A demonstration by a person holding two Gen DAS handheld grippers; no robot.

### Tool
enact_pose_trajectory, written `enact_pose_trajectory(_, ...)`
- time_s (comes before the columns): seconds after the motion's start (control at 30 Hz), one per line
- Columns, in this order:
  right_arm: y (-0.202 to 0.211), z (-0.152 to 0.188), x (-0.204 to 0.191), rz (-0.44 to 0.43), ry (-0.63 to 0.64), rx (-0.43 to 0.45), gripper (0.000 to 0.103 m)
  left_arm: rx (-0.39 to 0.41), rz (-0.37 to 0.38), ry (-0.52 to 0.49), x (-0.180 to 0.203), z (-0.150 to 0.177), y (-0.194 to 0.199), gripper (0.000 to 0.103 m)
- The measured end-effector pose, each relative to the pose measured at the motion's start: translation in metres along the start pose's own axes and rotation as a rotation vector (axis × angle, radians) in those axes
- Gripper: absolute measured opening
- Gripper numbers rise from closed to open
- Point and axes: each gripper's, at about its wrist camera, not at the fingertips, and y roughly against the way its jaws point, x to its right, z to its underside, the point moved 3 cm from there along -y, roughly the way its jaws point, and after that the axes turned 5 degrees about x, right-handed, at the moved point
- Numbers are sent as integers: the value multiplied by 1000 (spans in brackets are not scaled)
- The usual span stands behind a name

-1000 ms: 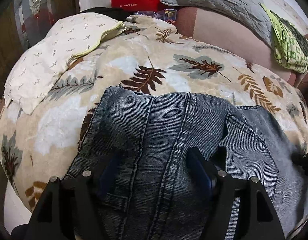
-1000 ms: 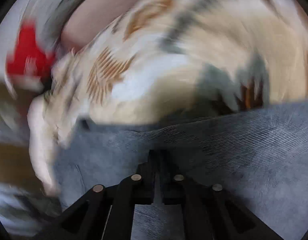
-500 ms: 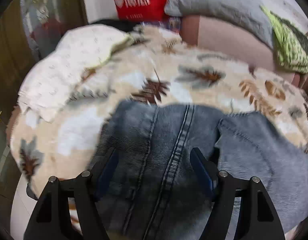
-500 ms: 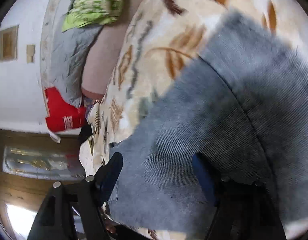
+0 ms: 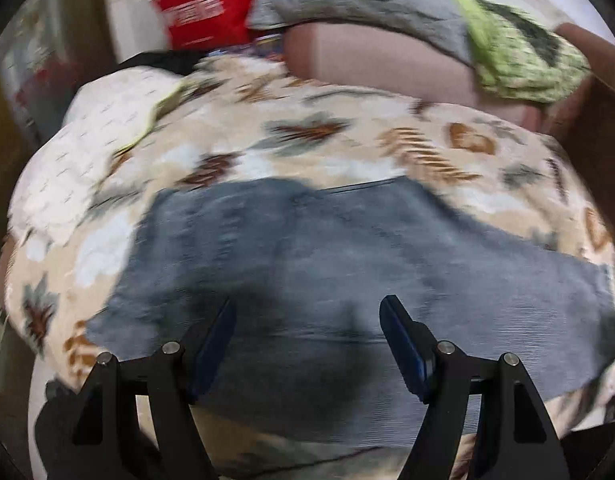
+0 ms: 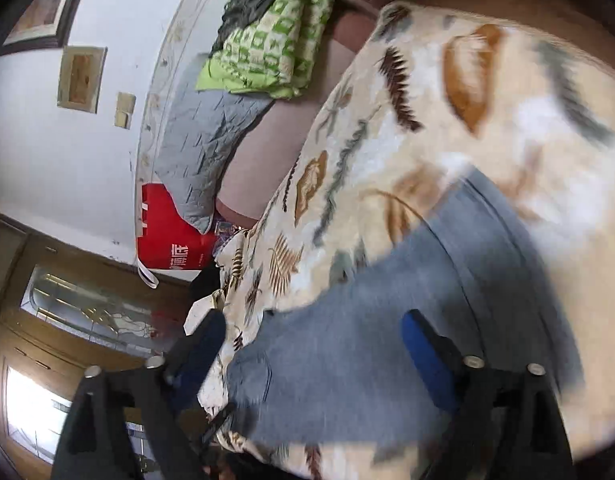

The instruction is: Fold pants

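Here, folded jeans point(image 5: 327, 280) are laid on a leaf-print blanket point(image 5: 347, 148); left gripper point(image 5: 307, 340) fingers are spread, right gripper point(image 6: 311, 344) fingers are opening, nothing grasped.

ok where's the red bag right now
The red bag sits at the top left of the left wrist view, beyond the leaf-print blanket, beside the grey pillow.

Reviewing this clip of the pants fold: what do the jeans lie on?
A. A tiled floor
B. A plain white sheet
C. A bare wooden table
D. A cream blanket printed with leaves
D: the grey-blue jeans are spread on a cream blanket with brown and grey leaf prints, which shows around the denim in both wrist views.
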Motion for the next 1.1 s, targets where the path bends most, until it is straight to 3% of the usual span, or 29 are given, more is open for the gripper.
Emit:
enact_pose_trajectory(0.17, 39, 52, 58, 133, -153, 26, 95, 1, 128, -104, 68, -2, -3, 75)
enact_pose_trajectory(0.27, 49, 53, 85, 166, -230, 56, 95, -14, 196, -139, 102, 2, -4, 75)
enact_pose_trajectory(0.33, 53, 46, 94, 139, -261, 84, 95, -35, 238, -141, 118, 5, -5, 75)
enact_pose_trajectory(0.47, 40, 32, 101, 110, -291, 82, 94, -59, 262, -140, 128, 9, -8, 75)
enact_pose_trajectory(0.6, 22, 21, 112, 160, -316, 75, 94, -79, 260, -140, 129, 12, -12, 75)
enact_pose_trajectory(0.73, 26, 18, 122, 147, -368, 105, 94, -93, 255, -134, 135, 9, -21, 75)
enact_pose_trajectory(0.8, 26, 17, 122, 167, -366, 101, 89, -109, 266, -150, 146, 9, -24, 75)
enact_pose_trajectory(0.83, 27, 15, 119, 182, -349, 101, 81, -110, 272, -157, 151, 9, -25, 75)
enact_pose_trajectory(0.93, 28, 9, 121, 215, -341, 95, 39, -105, 288, -172, 170, 5, -26, 75)
enact_pose_trajectory(1.1, 26, 8, 129, 212, -331, 77, 41, -143, 301, -188, 200, 7, -39, 75)
